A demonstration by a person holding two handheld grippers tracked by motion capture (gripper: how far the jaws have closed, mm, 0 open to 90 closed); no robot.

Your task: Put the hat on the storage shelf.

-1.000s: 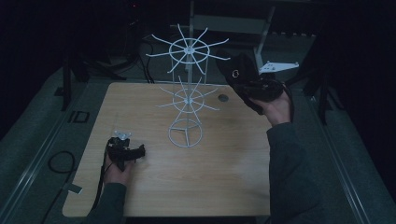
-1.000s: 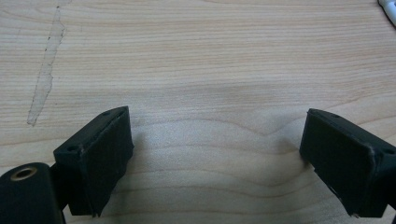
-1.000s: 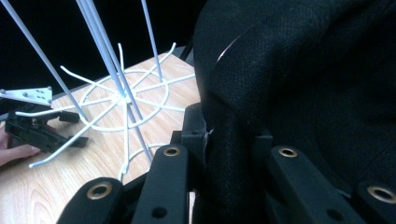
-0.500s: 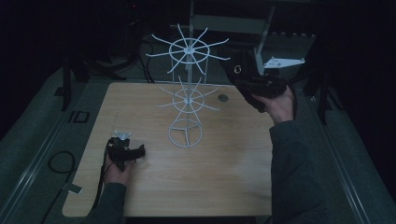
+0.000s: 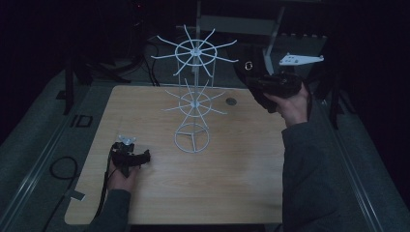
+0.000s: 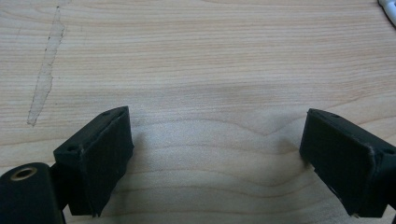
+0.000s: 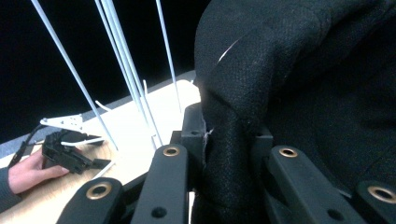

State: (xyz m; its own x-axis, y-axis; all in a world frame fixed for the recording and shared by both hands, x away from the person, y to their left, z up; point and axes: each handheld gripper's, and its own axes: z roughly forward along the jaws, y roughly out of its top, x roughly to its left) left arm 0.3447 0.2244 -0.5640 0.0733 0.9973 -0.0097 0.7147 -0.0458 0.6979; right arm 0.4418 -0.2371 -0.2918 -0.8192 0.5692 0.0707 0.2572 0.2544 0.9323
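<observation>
A black fabric item, perhaps a cap (image 7: 299, 79), is pinched between the jaws of the right gripper (image 5: 270, 87) and held raised at the bench's (image 5: 232, 188) far right corner, near the upper arms of the white wire rack (image 5: 194, 96). The left gripper (image 5: 129, 157) is rested on the bench near the person, jaws spread and empty. For a clean hang, the fabric is best kept firmly pinched and lowered over a single arm tip.

You have a black fabric cap (image 5: 252, 77) with a small metal buckle, clamped between the right gripper's (image 7: 229, 140) jaws and held above the table's far right edge. A white wire rack (image 5: 194, 96), two tiers of radiating arms, stands upright mid-table.
</observation>
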